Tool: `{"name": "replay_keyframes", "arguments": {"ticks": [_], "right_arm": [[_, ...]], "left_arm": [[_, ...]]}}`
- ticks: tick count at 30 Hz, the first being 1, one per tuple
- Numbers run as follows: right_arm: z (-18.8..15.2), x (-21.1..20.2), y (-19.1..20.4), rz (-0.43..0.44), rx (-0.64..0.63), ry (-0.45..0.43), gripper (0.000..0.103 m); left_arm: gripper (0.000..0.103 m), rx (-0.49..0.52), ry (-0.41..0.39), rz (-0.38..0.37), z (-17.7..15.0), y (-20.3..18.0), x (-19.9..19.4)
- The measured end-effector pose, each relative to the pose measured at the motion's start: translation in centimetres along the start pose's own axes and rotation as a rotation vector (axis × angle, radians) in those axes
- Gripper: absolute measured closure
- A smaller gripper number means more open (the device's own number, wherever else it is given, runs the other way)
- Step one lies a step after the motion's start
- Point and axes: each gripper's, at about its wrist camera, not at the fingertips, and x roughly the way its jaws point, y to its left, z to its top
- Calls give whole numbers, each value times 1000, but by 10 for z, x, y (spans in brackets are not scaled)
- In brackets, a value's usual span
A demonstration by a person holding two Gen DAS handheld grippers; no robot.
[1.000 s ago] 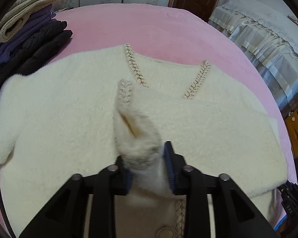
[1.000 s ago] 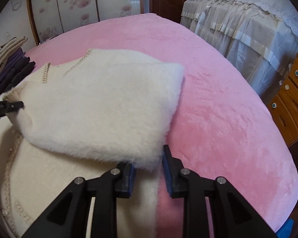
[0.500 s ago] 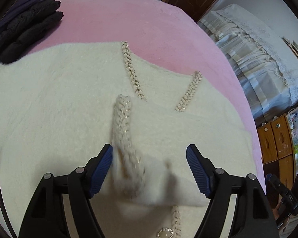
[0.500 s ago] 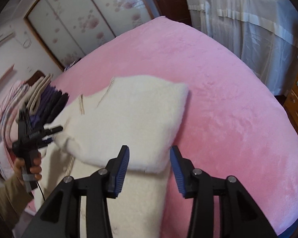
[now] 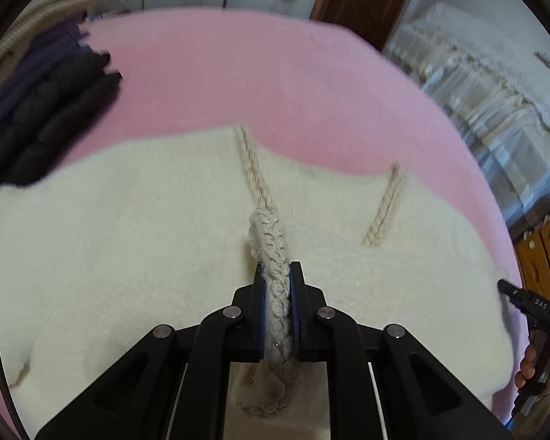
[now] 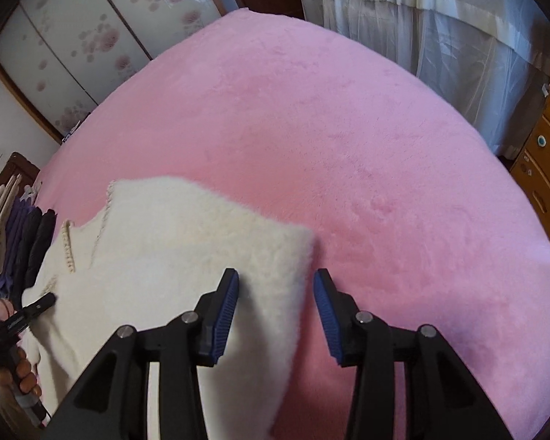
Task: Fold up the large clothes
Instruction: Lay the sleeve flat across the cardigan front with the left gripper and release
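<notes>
A cream fluffy cardigan [image 5: 128, 256] with braided trim lies spread on the pink bed cover [image 5: 275, 73]. My left gripper [image 5: 278, 293] is shut on the braided trim [image 5: 271, 242] of the cardigan's front edge, near the neckline. In the right wrist view the cardigan [image 6: 172, 249] lies partly folded, its folded corner between the jaws of my right gripper [image 6: 275, 293], which is open and holds nothing. The left gripper [image 6: 25, 315] also shows at the far left of that view.
A stack of folded dark and beige clothes [image 5: 36, 110] sits at the left side of the bed, also in the right wrist view [image 6: 14, 234]. A wooden drawer unit [image 6: 546, 168] and a covered bed [image 5: 495, 102] stand to the right. Wardrobe doors [image 6: 91, 36] are behind.
My left gripper opened, let go of the fluffy fold, then shut on the braided trim. My right gripper opened wider and released the folded corner.
</notes>
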Motion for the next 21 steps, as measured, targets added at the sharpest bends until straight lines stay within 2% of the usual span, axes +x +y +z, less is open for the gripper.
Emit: {"name": "replay_keyframes", "arguments": {"ticks": [1,3,8,9,10,12,16,19,21], "right_arm": [[1,2,1,6,-3,0,60],[1,4,5,2,-23,-2,60],[-1,12,15,-36,-85,-2,61],[-1,12,17,-66,-109,-15,68],[-1,10,23,-119,-164,-31,84],[-3,8,34,-173,-262,-54,87],[-12,19,46,-260,-393,-56,87],[-14,15,49,-281,-391,-56,86],[-15,3,48,-275,-361,-65,81]], "left_arm": [[95,-13,-41,-6,-3,1,-8],[95,-44,-66,0,-12,8,-16],[95,-121,-9,30,-43,29,-2],[95,-134,-7,25,-47,35,-2],[95,-149,-5,14,-50,38,-2],[95,-166,-7,2,-54,40,-5],[94,-123,1,24,-55,39,1],[92,-111,19,23,-51,40,6],[88,-91,32,22,-48,42,7]]}}
